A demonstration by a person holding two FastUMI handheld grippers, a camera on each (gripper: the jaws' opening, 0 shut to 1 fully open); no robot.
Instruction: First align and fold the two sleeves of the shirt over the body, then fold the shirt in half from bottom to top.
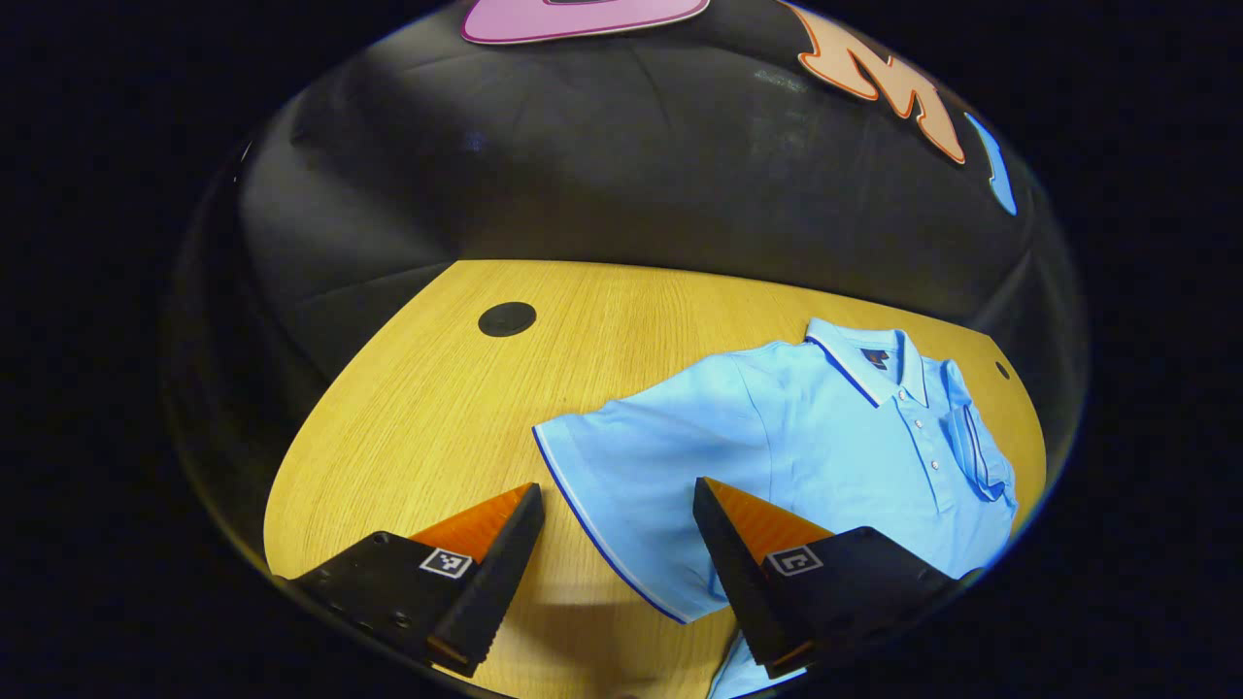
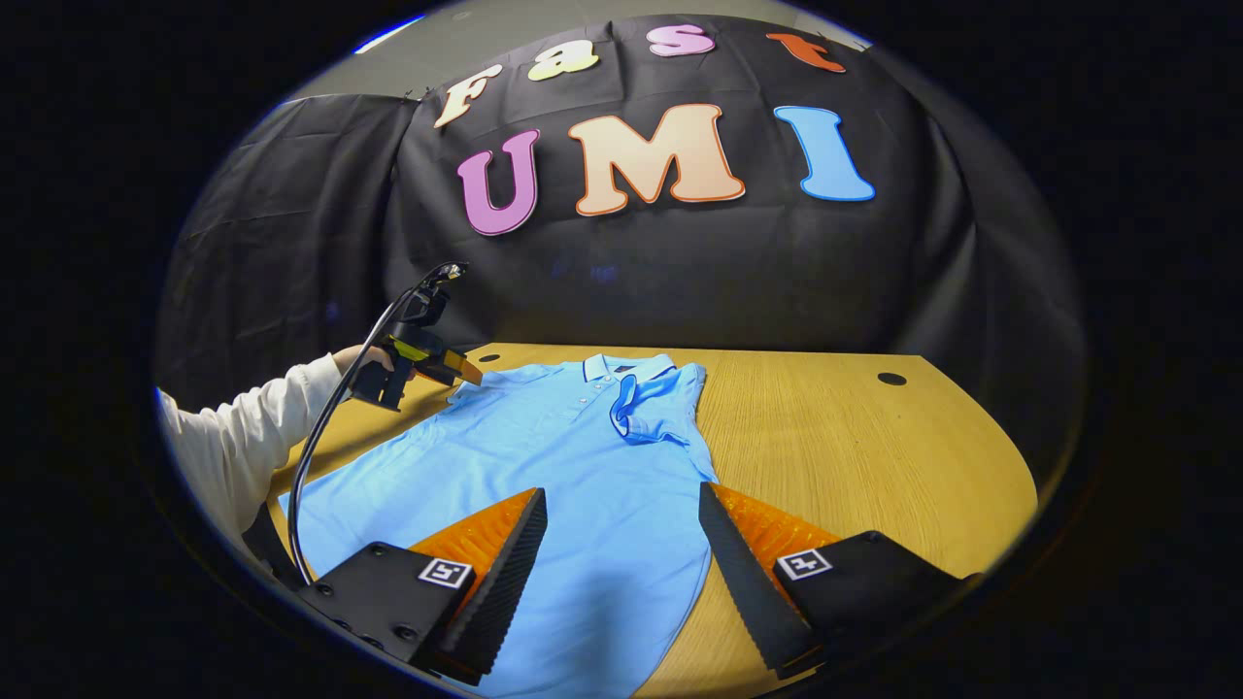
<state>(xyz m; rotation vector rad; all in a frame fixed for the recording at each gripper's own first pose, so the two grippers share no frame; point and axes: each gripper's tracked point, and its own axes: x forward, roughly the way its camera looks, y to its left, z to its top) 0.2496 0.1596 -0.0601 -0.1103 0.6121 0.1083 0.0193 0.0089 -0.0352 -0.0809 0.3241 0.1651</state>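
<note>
Lying flat on a yellow wood-grain table (image 1: 427, 408): a light blue short-sleeved polo shirt (image 1: 777, 437), its white-edged collar (image 1: 869, 359) pointing away, far sleeve (image 1: 976, 447) folded over the body, near sleeve (image 1: 621, 485) spread out. Hovering with fingers apart above that sleeve's hem: the left gripper (image 1: 619, 500). Showing farther back: a round black table grommet (image 1: 507, 318).

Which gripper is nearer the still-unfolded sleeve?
Left. The left gripper hovers open right over the unfolded sleeve; the right gripper is open over the shirt's lower body, across the garment.
</note>
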